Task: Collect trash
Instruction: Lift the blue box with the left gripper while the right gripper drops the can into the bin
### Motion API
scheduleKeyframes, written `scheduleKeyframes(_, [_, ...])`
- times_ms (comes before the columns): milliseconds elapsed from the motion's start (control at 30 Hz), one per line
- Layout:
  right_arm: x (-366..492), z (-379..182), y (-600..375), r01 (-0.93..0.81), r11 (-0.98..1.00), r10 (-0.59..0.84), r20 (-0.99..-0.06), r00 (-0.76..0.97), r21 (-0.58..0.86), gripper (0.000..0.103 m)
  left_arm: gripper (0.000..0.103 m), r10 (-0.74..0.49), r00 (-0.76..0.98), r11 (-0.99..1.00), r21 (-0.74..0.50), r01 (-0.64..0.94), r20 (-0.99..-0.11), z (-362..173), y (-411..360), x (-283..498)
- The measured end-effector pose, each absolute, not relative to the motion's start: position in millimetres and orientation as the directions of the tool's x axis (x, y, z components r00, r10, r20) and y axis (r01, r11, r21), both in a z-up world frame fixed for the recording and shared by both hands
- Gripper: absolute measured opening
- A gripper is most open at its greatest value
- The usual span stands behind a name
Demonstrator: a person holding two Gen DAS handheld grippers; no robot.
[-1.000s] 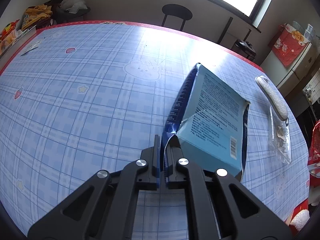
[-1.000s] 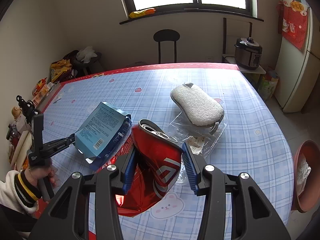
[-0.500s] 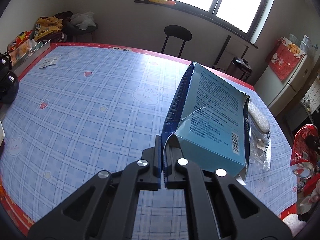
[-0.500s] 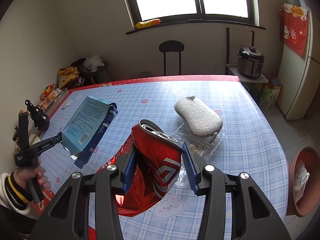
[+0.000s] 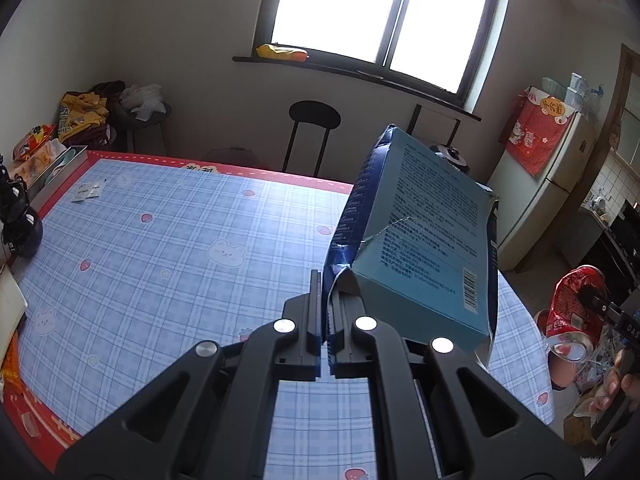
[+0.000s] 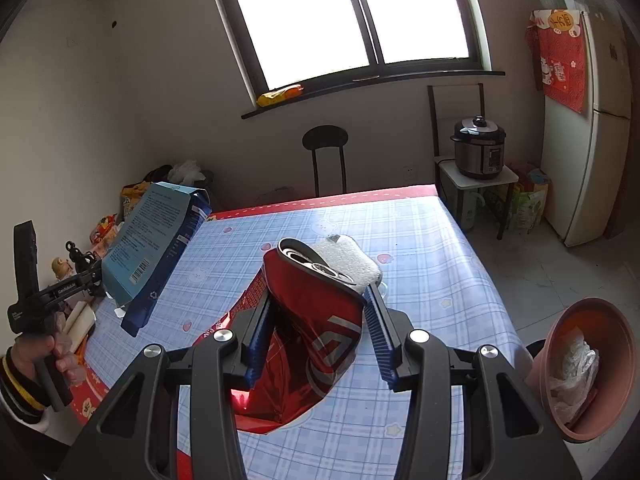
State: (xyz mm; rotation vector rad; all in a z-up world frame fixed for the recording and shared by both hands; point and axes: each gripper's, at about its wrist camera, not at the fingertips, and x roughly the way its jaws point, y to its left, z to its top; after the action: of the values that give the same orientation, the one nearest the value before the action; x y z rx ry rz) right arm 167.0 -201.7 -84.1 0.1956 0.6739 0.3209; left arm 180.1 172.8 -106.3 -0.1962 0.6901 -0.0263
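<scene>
My left gripper (image 5: 325,312) is pinched tight on a torn flap of the blue carton (image 5: 424,236), which hangs in the air above the table (image 5: 160,248). My right gripper (image 6: 316,332) is clamped half-wide on the crushed red can (image 6: 316,316), its blue pads against the can's dented sides.

Only the right view shows the terracotta-coloured bin (image 6: 624,364) on the floor off the table's right edge, holding crumpled clear plastic (image 6: 576,372). It also shows the white fuzzy pad (image 6: 352,260) lying on the table just behind the can, the cooker (image 6: 478,146) on its side stand, and my left hand (image 6: 52,350) with a striped cuff.

Only the left view shows the carton's rip, its barcode face, and the can's open mouth at the frame's right edge.

Carton: thin card, creased, light blue face, dark blue side. Can: glossy metal, flattened and bent. Tablecloth: slick blue check with a red border.
</scene>
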Motion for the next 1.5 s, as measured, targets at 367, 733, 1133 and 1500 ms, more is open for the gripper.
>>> scheduleKeyframes(367, [116, -86, -354, -0.028, 0.946, 0.212, -0.549, 0.809, 0.324, 0.044, 0.006, -0.207, 0.779, 0.977, -0.164, 0.135, -0.592, -68, 32, 181])
scheduleKeyframes(733, [77, -92, -482, 0.175, 0.934, 0.024, -0.541, 0.841, 0.313, 0.044, 0.007, -0.339, 0.735, 0.94, -0.183, 0.288, -0.587, -64, -89, 181])
scheduleKeyframes(1133, [112, -100, -574, 0.262, 0.925, -0.06, -0.575, 0.816, 0.276, 0.045, 0.007, -0.369, 0.702, 0.925, -0.171, 0.338, -0.609, -72, -157, 175])
scheduleKeyframes(1500, [137, -99, -575, 0.274, 0.911, -0.053, -0.571, 0.819, 0.308, 0.084, 0.007, -0.335, 0.716, 0.937, -0.136, 0.322, -0.612, -61, -155, 174])
